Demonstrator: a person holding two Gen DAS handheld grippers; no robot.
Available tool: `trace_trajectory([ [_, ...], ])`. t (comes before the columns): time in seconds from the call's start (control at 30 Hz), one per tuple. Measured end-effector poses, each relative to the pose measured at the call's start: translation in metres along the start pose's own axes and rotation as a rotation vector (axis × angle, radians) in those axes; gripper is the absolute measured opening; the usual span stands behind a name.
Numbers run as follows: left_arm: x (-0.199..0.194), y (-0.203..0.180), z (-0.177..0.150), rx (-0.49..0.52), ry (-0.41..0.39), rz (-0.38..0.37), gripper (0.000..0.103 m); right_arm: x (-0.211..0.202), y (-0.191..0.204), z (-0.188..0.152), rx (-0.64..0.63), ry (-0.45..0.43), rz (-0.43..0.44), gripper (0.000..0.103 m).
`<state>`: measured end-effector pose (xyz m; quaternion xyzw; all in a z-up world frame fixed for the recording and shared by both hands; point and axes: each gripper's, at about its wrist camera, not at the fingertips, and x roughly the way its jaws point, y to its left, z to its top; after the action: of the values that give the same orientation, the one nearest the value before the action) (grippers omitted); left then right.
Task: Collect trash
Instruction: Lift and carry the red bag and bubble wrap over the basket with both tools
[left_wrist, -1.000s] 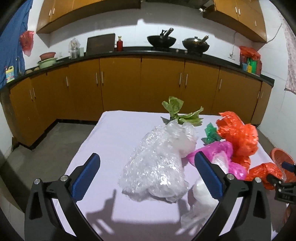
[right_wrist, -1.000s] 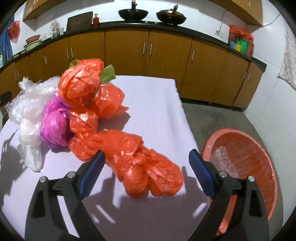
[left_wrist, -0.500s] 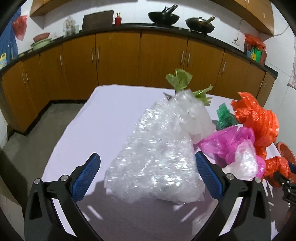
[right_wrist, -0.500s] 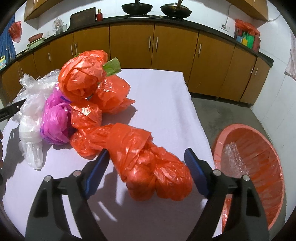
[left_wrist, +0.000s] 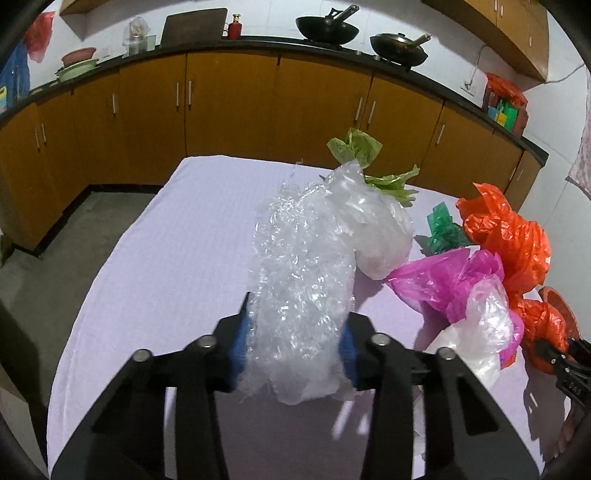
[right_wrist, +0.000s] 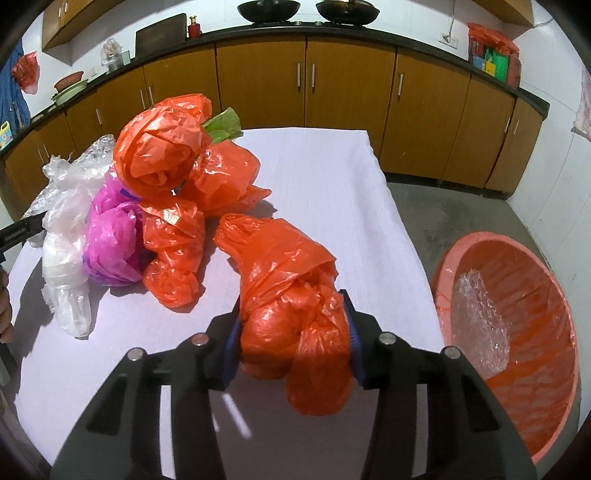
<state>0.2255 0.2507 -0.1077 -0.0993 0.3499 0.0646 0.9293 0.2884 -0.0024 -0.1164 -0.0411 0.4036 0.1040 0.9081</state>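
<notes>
A: Left tool (left_wrist: 293, 350) closing on bubble wrap wad (left_wrist: 301, 280), near table (left_wrist: 177, 243) edge. Handling?
B: Light, squashy, probably slippery; best pinched mid-bulk.
A: Right tool (right_wrist: 293, 338)?
B: Closing around knotted orange bag (right_wrist: 288, 295) beside basin (right_wrist: 554, 387); soft, crinkly, grabbed at knot.

A crumpled wad of clear bubble wrap (left_wrist: 299, 295) lies lengthwise on the lilac-covered counter (left_wrist: 177, 236), its near end squeezed between the closing blue pads of the left gripper (left_wrist: 293, 350). A knotted orange plastic bag (right_wrist: 291, 306) lies in front of a heap of more orange, pink and white bags, its near end pinched between the closing pads of the right gripper (right_wrist: 293, 339). On the floor right of the counter stands an orange basin (right_wrist: 517, 332) with one clear plastic wad inside.
</notes>
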Motion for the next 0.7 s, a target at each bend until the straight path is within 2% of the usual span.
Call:
trace_trajectory([
  [0.13, -0.014, 0.002, -0.002, -0.003, -0.021, 0.002, 0.029, -0.006, -0.002, -0.002, 0.017, -0.003, 0.007, 0.045],
  [0.33, -0.038, 0.012, -0.008, -0.03, -0.048, 0.008, 0.024, -0.021, -0.004, -0.005, 0.023, -0.015, 0.013, 0.044],
  [0.7, -0.093, 0.022, -0.01, -0.082, -0.13, -0.021, 0.022, -0.052, -0.004, -0.016, 0.054, -0.034, 0.044, 0.044],
])
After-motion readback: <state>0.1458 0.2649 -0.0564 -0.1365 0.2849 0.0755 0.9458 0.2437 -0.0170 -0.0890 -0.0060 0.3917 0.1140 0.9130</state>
